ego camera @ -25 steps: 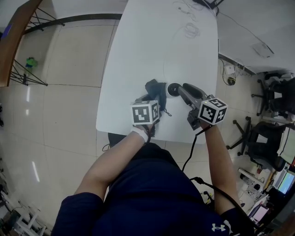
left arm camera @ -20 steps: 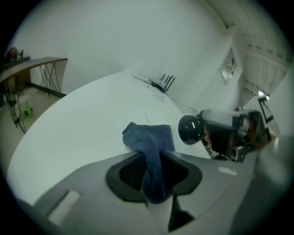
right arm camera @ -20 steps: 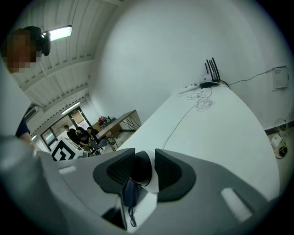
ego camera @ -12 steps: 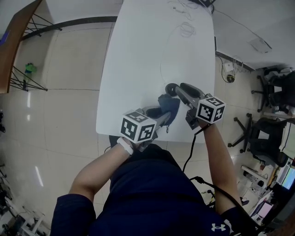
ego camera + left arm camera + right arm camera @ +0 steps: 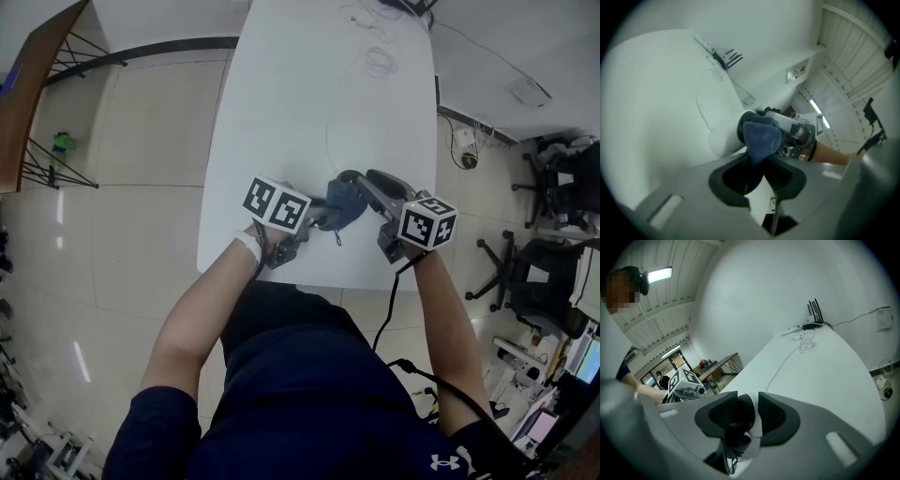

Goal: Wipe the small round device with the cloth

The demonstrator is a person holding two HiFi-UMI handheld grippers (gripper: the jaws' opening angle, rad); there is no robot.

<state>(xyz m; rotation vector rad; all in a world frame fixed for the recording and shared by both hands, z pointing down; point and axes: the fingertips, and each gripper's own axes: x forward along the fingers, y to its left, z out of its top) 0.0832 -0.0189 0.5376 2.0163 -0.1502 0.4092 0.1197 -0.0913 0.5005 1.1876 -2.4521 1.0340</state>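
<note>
The small round device (image 5: pixel 349 178), white with a black face, is held just above the white table (image 5: pixel 281 103) near its front edge. My right gripper (image 5: pixel 356 181) is shut on it, and in the right gripper view the device (image 5: pixel 743 412) sits clamped between the right gripper's (image 5: pixel 744 411) pads. My left gripper (image 5: pixel 325 212) comes in from the left, shut on a bunched blue cloth (image 5: pixel 345 202). The cloth (image 5: pixel 761 136) presses against the near side of the device (image 5: pixel 725 138), in front of the left gripper (image 5: pixel 757 165).
A thin cable (image 5: pixel 330 122) runs up the table to a coil (image 5: pixel 379 62) and a black antenna unit (image 5: pixel 814 311) at the far end. The table's front edge (image 5: pixel 281 277) lies just under both hands. Office chairs (image 5: pixel 553 187) stand to the right.
The left gripper has swung round and risen, carrying the cloth from the device's left side round below it and up against its near side. The right gripper and the device stayed put.
</note>
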